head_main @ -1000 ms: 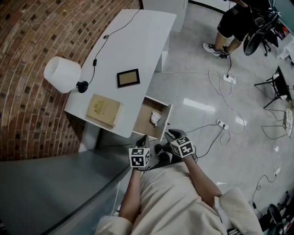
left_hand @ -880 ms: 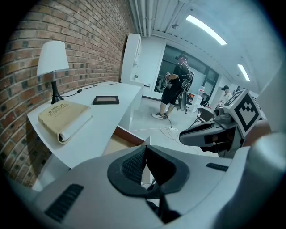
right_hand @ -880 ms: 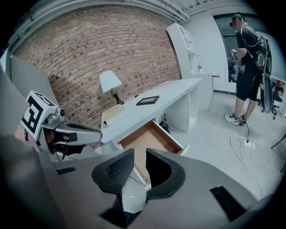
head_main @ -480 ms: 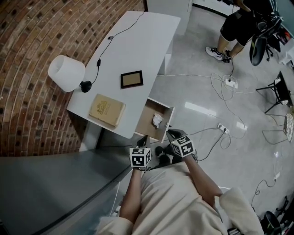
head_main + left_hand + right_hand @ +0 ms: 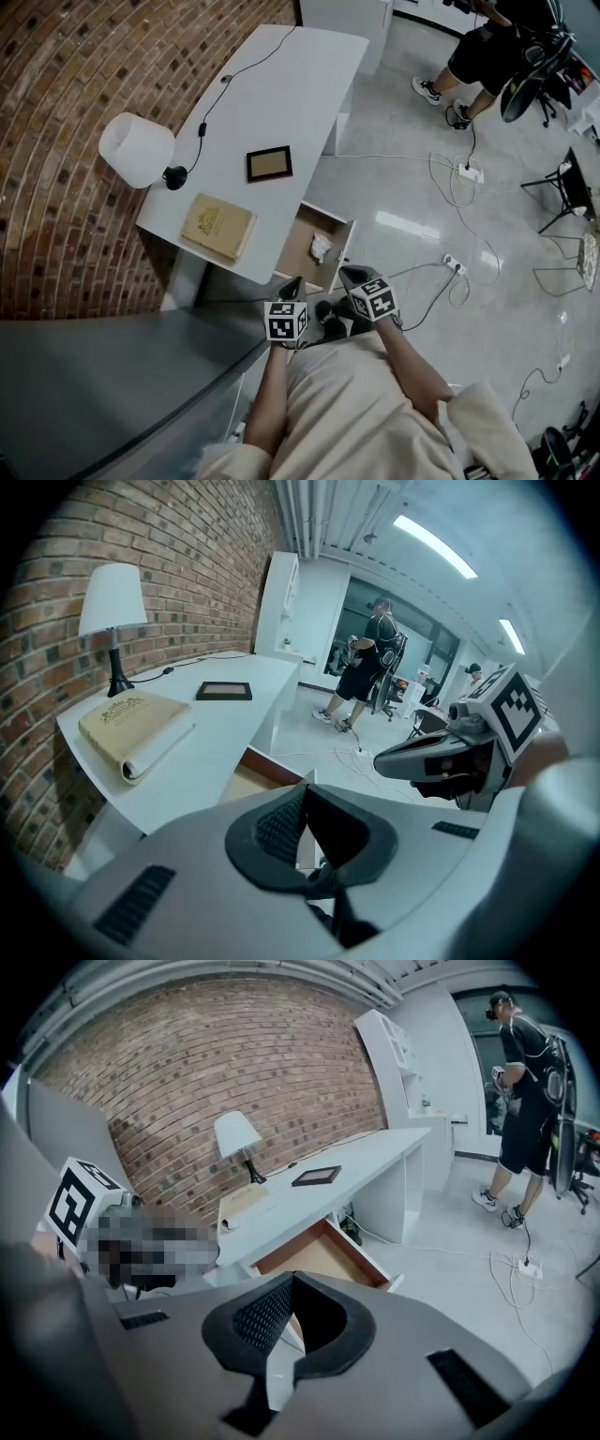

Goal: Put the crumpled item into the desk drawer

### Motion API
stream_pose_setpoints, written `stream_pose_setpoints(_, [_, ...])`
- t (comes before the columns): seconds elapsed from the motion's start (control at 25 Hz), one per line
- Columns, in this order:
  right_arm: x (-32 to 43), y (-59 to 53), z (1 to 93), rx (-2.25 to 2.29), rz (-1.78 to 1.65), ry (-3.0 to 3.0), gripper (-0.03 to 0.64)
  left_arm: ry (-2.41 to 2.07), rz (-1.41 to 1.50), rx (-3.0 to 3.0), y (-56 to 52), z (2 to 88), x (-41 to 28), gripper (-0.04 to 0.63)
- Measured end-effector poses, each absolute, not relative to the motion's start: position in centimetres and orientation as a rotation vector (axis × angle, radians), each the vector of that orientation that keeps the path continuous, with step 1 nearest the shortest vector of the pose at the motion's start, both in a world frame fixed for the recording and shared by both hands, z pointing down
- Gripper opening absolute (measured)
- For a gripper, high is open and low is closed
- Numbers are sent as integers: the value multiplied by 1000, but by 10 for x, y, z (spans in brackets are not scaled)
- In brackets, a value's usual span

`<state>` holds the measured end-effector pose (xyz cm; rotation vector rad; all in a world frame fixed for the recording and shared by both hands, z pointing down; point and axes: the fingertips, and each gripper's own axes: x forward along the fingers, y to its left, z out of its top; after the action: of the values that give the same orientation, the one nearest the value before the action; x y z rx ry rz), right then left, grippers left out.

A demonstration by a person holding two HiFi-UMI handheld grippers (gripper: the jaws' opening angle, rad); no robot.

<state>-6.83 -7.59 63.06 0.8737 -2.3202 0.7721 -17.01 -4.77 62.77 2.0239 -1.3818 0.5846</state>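
1. Brick wall curves behind a long white desk, which carries a white lamp, a tan book and a small dark picture frame.
2. One drawer is pulled out from the desk's edge. The crumpled item, a small white wad, lies on its wooden bottom, toward the front panel.
3. The person stands just short of the drawer with both tools held close to the body. The left gripper and the right gripper point toward the drawer front but do not touch it.
4. Each gripper's own view shows its jaw tips meeting, with nothing between them. Both are closed and empty.
5. By the look of it the putting-in is done. What seems left, if anything, is pushing the drawer shut.
6. Risks from here:
   - A push with closed tips on one corner of the front panel could skew the drawer so it binds on its runners.
   - The smooth tips might skate off the white panel.
   - If the wad stands proud of the drawer's rim it could snag under the desktop. I cannot tell its height from here.
   - Cables trail across the glossy floor to the person's right, where another person stands well apart. A step that way could catch one.
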Motion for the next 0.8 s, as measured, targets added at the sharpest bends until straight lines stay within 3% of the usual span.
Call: stream_pose_setpoints(0.8, [-55, -69, 643, 871, 779, -2256, 26, -1354, 585, 2024, -50, 627, -160, 17])
